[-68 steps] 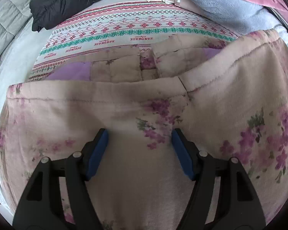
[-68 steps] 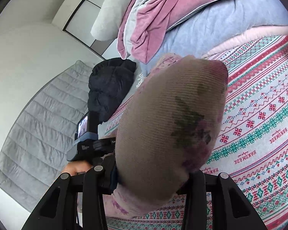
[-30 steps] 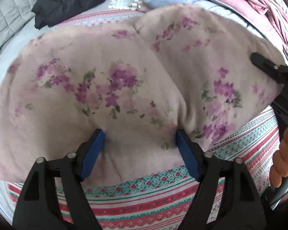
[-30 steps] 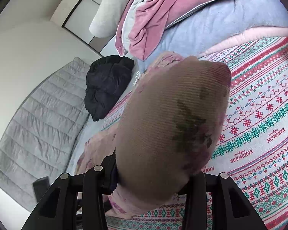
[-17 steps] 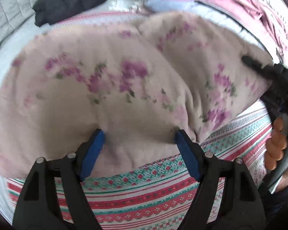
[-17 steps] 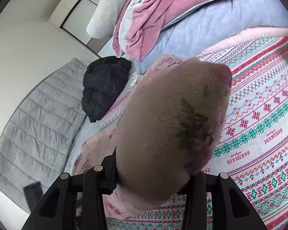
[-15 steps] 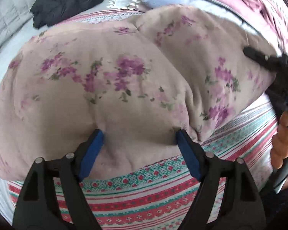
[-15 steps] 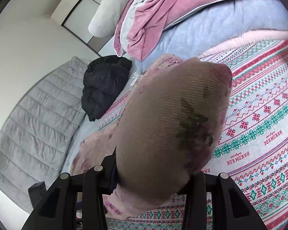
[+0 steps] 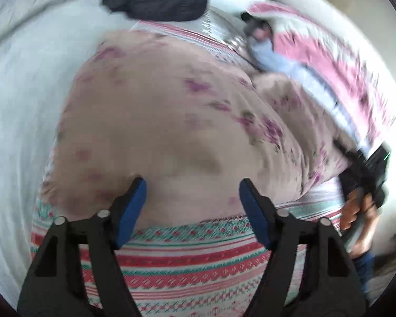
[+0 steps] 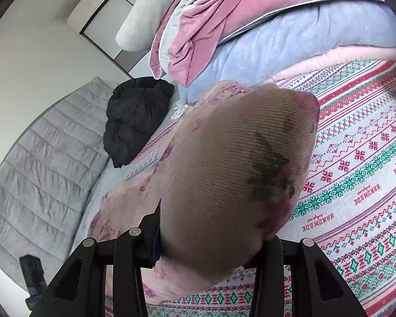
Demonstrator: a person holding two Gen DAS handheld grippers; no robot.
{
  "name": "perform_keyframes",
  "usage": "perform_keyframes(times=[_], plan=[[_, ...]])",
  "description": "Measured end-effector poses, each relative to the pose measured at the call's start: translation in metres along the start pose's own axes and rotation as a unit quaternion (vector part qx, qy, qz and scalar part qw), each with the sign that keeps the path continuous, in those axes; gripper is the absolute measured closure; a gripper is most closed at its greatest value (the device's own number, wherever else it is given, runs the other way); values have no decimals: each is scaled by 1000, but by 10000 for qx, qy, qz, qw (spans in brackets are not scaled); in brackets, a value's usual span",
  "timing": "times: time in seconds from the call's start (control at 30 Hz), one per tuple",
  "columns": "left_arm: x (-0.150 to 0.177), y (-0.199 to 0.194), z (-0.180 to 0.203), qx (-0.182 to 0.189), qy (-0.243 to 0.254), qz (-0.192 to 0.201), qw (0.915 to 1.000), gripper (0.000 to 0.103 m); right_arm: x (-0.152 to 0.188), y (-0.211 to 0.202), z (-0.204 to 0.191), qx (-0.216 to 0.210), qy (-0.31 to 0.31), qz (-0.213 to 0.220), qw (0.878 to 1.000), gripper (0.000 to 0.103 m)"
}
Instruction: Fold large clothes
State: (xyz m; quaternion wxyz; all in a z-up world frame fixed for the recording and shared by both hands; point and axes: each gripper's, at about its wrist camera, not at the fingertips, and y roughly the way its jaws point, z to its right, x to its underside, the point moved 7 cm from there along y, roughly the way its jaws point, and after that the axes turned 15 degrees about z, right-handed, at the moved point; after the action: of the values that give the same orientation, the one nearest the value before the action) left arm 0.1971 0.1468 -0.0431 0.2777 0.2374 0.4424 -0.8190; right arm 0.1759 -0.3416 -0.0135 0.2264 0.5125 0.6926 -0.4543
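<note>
A pale pink garment with purple flowers (image 9: 171, 121) lies folded in a thick pile on a striped patterned blanket (image 9: 187, 261). My left gripper (image 9: 191, 200) is open and empty, its blue pads at the garment's near edge. My right gripper (image 10: 206, 245) is shut on a bunched part of the same garment (image 10: 232, 174), which bulges up and hides its fingertips. In the left wrist view the right gripper and the hand holding it (image 9: 361, 174) sit at the garment's right end.
A black jacket (image 10: 137, 116) lies on a grey quilted cover (image 10: 39, 163) at the back left. Pink and light blue bedding (image 10: 264, 31) is piled at the back. A small black object (image 10: 33, 272) lies at the lower left.
The left wrist view has swung left and pulled back a little, now blurred, showing more striped blanket below the garment. The right gripper keeps its hold and has barely moved.
</note>
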Motion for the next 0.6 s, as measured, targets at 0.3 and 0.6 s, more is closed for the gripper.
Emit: perform_keyframes(times=[0.3, 0.6], plan=[[15, -1, -29, 805, -965, -255, 9918, 48, -6, -10, -73, 518, -1554, 542, 9850, 61], [-8, -40, -67, 1332, -1755, -205, 9752, 48, 52, -30, -283, 122, -4817, 1833, 8569, 64]])
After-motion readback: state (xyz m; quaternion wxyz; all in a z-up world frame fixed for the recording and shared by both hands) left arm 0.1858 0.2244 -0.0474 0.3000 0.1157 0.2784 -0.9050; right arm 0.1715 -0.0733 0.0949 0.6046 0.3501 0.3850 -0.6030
